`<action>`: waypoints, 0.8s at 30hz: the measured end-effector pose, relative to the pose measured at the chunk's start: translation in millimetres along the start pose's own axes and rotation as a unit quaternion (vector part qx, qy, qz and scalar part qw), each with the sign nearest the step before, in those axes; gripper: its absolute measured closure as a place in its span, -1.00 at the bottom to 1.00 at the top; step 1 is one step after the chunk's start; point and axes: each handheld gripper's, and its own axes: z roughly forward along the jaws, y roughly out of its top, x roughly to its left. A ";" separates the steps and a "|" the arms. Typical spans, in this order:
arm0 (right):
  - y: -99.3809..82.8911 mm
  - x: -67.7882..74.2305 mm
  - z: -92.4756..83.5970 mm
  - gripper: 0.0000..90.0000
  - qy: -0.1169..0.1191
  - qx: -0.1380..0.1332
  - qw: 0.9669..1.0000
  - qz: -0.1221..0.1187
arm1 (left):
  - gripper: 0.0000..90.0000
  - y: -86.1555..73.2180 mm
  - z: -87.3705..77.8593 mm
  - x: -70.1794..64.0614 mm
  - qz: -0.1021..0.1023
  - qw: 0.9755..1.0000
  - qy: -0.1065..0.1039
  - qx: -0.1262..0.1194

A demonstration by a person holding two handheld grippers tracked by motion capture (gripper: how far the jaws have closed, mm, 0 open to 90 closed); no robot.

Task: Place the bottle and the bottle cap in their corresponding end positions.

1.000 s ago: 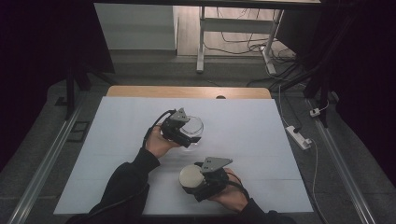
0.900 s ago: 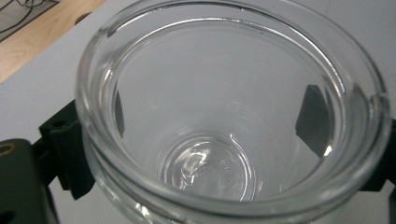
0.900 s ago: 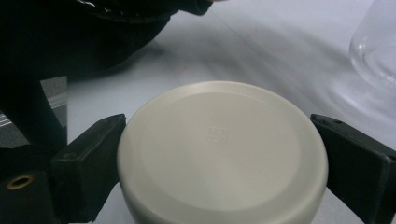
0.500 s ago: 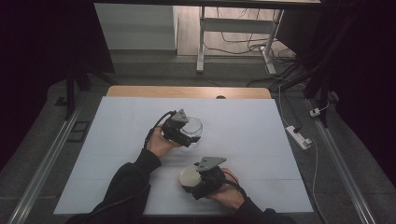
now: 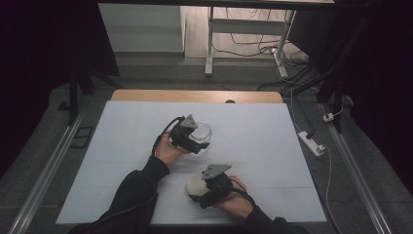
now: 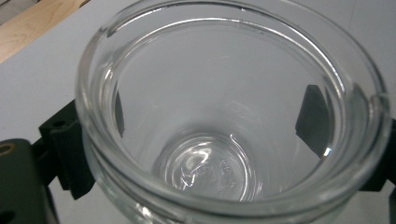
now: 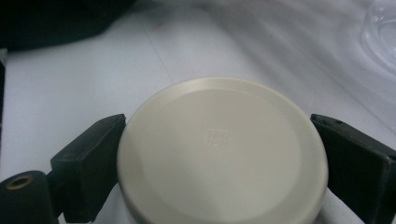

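A clear glass jar (image 5: 204,130) stands upright with its mouth uncovered near the middle of the white table (image 5: 272,131). My left gripper (image 5: 197,140) is shut on it. In the left gripper view the jar (image 6: 224,116) is seen from above, one black jaw outside each wall. Nearer the front edge, my right gripper (image 5: 199,188) is shut on a round cream lid (image 5: 193,184). In the right gripper view the lid (image 7: 219,149) lies flat between both jaws, just over the table. The left hand's glass shows blurred at the top right corner.
A wooden strip (image 5: 195,95) runs along the table's far edge. A white power strip (image 5: 311,143) lies on the floor to the right, with cables and a metal stand (image 5: 210,39) behind. The person's dark sleeves (image 5: 131,195) enter from the bottom.
My right gripper has crept slightly to the left with the lid. The left gripper and the jar have stayed put.
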 end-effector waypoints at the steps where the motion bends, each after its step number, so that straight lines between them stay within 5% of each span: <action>1: -0.2 -0.1 0.9 -0.84 0.000 0.005 1.000 -0.001 | -0.85 -0.3 0.0 -0.2 0.000 1.000 0.000 -0.001; 24: 1.0 1.2 1.2 -0.92 0.003 0.014 1.000 -0.001 | -0.90 -4.4 -2.6 1.8 -0.023 1.000 -0.002 -0.011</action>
